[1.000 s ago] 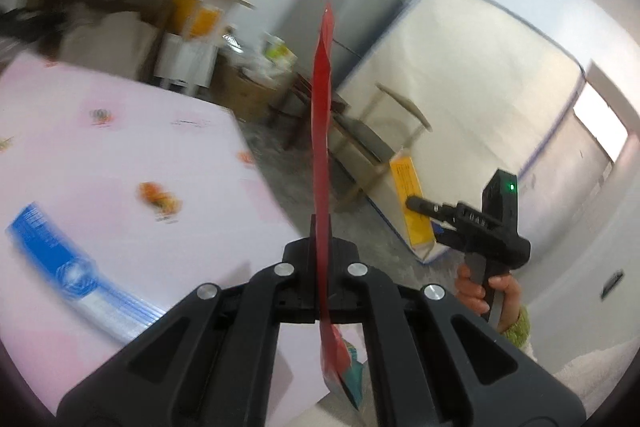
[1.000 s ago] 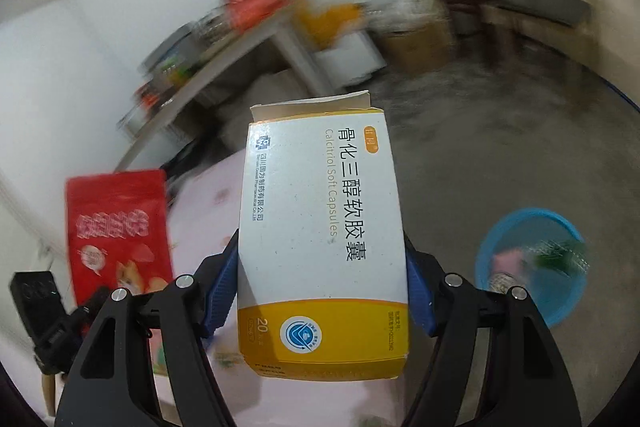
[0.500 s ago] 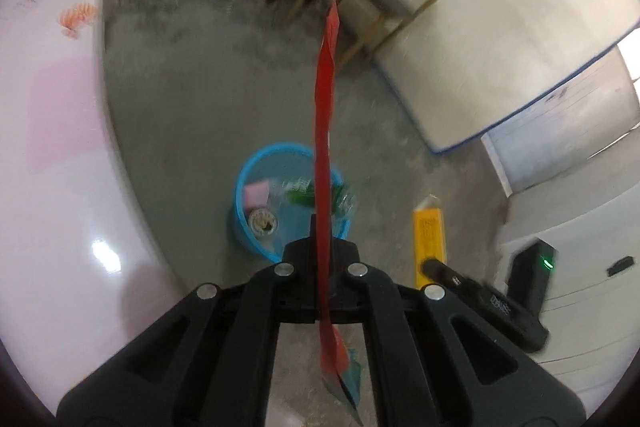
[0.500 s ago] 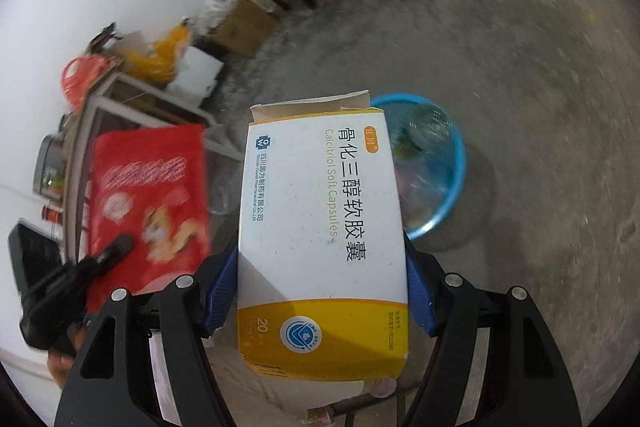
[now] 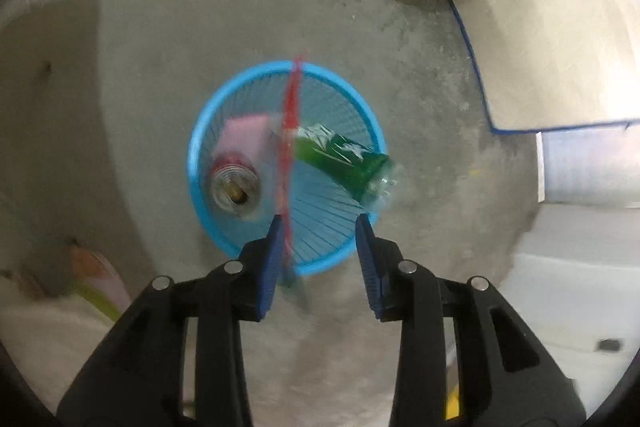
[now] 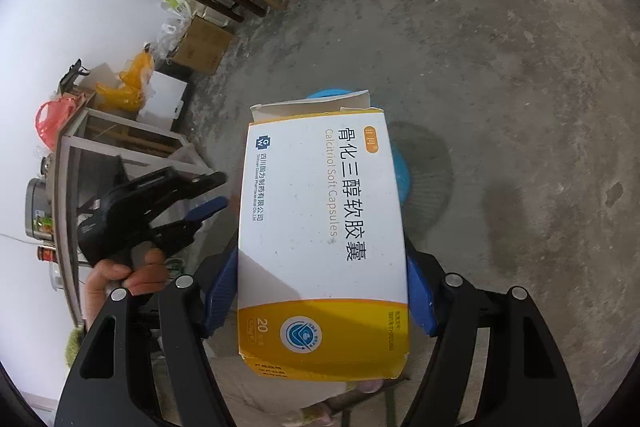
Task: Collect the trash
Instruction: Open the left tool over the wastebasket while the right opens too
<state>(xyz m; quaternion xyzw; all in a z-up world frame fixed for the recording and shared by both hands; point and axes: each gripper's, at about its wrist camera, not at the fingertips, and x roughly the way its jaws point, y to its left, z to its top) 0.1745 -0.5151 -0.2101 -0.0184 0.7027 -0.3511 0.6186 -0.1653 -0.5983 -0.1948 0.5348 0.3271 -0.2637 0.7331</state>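
Overhead, left gripper (image 5: 318, 227) just parted, red wrapper (image 5: 289, 155) loose above basket (image 5: 200, 131); right gripper (image 6: 320, 291) clamps box (image 6: 320, 239).

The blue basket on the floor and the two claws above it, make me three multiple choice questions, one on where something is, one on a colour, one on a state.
1. Where does the green bottle lie?
A. In the blue basket
B. On the chair
C. In the right claw

2. What colour is the band at the near end of the medicine box?
A. Green
B. Yellow
C. Purple

3. How does the left claw stand?
A. Clamped tight on the box
B. Jaws apart, red wrapper loose between them
C. Shut on a can

Answers:
1 A, the bottle rests inside the basket, its end over the rim.
2 B, the box is white with a yellow band.
3 B, the jaws have just been opening and the blurred wrapper hangs over the basket, beside one pad; the right claw holds the box.
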